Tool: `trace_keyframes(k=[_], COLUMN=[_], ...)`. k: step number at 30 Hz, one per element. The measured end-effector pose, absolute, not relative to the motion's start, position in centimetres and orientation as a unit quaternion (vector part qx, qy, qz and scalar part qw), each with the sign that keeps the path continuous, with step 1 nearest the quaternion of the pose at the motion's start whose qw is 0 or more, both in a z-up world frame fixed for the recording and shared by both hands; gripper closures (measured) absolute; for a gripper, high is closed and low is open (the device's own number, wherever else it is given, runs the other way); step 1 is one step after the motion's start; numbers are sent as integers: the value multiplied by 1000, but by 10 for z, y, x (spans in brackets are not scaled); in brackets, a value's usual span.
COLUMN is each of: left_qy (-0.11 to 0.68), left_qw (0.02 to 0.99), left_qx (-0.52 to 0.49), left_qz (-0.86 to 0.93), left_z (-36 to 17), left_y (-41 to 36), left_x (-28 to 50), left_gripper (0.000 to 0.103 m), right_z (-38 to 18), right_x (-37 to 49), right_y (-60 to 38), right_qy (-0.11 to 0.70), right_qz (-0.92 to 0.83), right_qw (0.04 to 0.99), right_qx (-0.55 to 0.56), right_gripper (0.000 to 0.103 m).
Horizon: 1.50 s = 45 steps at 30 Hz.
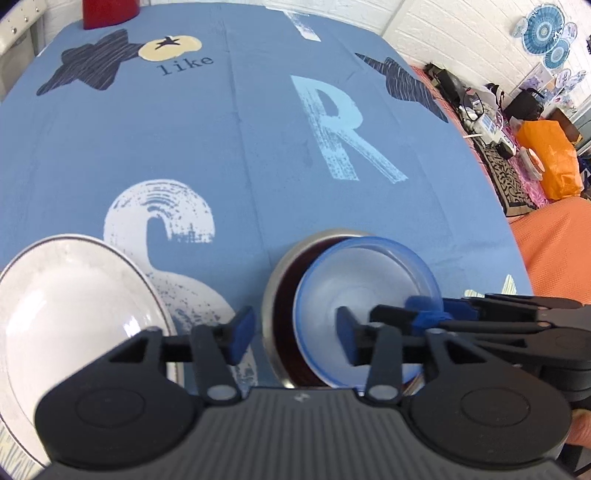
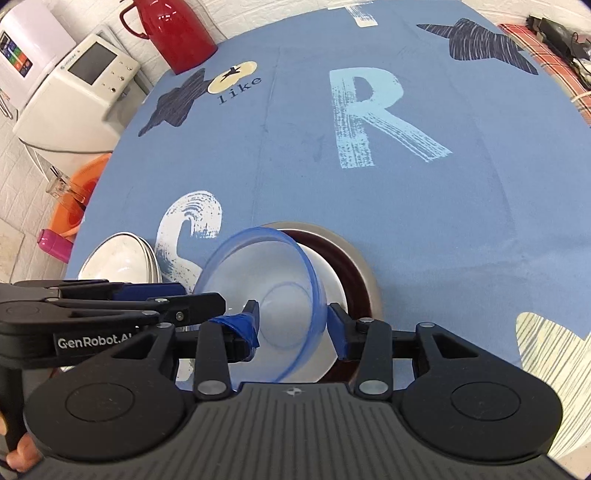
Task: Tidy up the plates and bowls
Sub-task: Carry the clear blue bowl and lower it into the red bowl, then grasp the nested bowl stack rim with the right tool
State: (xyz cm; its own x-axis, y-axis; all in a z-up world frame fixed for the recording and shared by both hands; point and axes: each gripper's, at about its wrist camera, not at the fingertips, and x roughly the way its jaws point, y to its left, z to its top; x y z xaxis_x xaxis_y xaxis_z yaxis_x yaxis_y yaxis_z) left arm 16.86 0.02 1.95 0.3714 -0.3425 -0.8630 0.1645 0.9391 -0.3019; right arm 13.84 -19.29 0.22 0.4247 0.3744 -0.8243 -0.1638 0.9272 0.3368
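Right gripper [image 2: 293,323] fingers spread, straddling the blue-rimmed bowl's [image 2: 266,291] rim; left gripper [image 1: 293,332] fingers spread, empty; one maroon bowl [image 2: 354,266] beneath, one white plate [image 1: 70,306] left.

The table [image 2: 461,184] is covered by a blue cloth [image 1: 240,147] printed with a pale "R", a white "S", dark stars and the word "like". A red jug [image 2: 177,33] stands at its far edge. Nearer, a white bowl [image 1: 74,306] sits on the cloth at the left (in the right wrist view it looks like a short stack). Beside it to the right rests a dark red plate [image 2: 351,266] with a grey rim.
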Motion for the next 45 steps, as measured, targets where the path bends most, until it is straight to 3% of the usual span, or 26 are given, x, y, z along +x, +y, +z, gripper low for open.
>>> trace_keyframes(k=[20,25,45], left_qy=[504,530,550], left_qw=[848,832,816], left_qx=[-61,-8,16], left_qz=[-154,-160,-178], left_z=[45,33,-5], left_y=[35,36,12], left_x=[161,163,184], left_gripper=[51,51,49], right_z=[13,7,-17], right_x=[113,116,125], right_y=[-242,-234,-231], right_qy=[507,516,542], right_qz=[116,116,109], right_qw=[849,846,828], right_qx=[95,74,92], right_gripper=[78,77,75])
